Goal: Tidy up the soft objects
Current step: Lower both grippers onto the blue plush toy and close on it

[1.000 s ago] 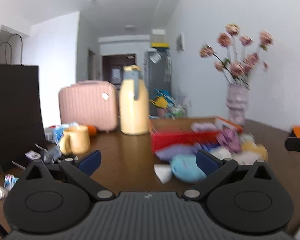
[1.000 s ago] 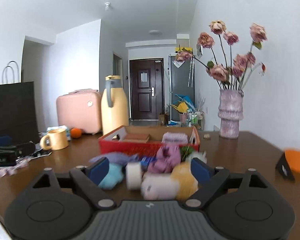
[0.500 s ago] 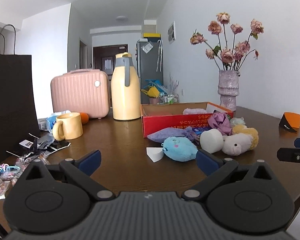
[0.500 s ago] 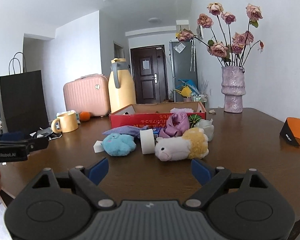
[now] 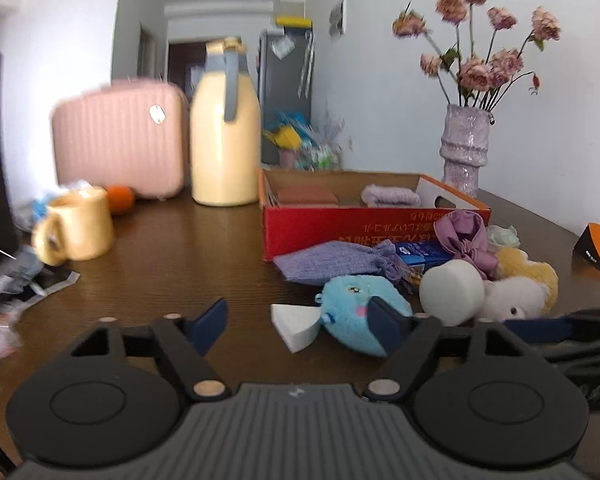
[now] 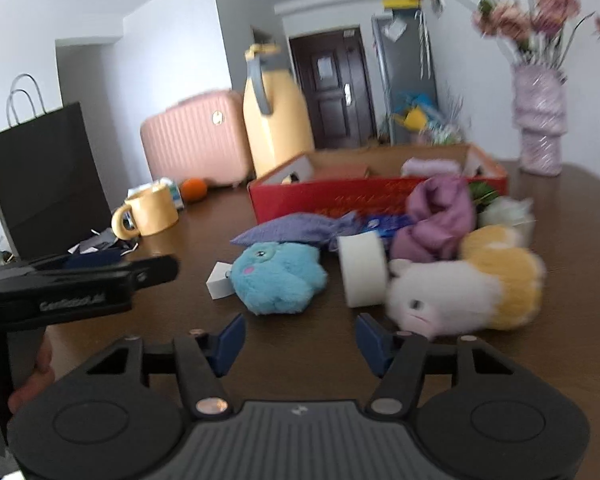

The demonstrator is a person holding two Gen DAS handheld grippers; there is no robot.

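Observation:
A heap of soft things lies on the brown table in front of a red cardboard box (image 5: 340,230) (image 6: 320,200): a blue plush (image 5: 356,306) (image 6: 278,280), a white and yellow plush (image 5: 516,292) (image 6: 468,288), a lilac drawstring pouch (image 5: 332,264) (image 6: 292,228), a purple cloth bundle (image 5: 466,240) (image 6: 436,216) and a white tape roll (image 5: 452,292) (image 6: 362,270). My left gripper (image 5: 300,324) is open and empty, just short of the blue plush. My right gripper (image 6: 300,344) is open and empty, in front of the plushes.
A yellow mug (image 5: 76,226) (image 6: 148,216), an orange (image 6: 194,190), a yellow thermos (image 5: 224,128) (image 6: 276,116), a pink case (image 5: 120,140) and a black paper bag (image 6: 44,176) stand at the left. A vase of flowers (image 5: 464,148) stands at the back right. An orange and black object (image 5: 596,246) lies at the right.
Both grippers have moved forward and lower, closer to the heap. The right gripper's view has swung left, and the left gripper now shows close at its left edge.

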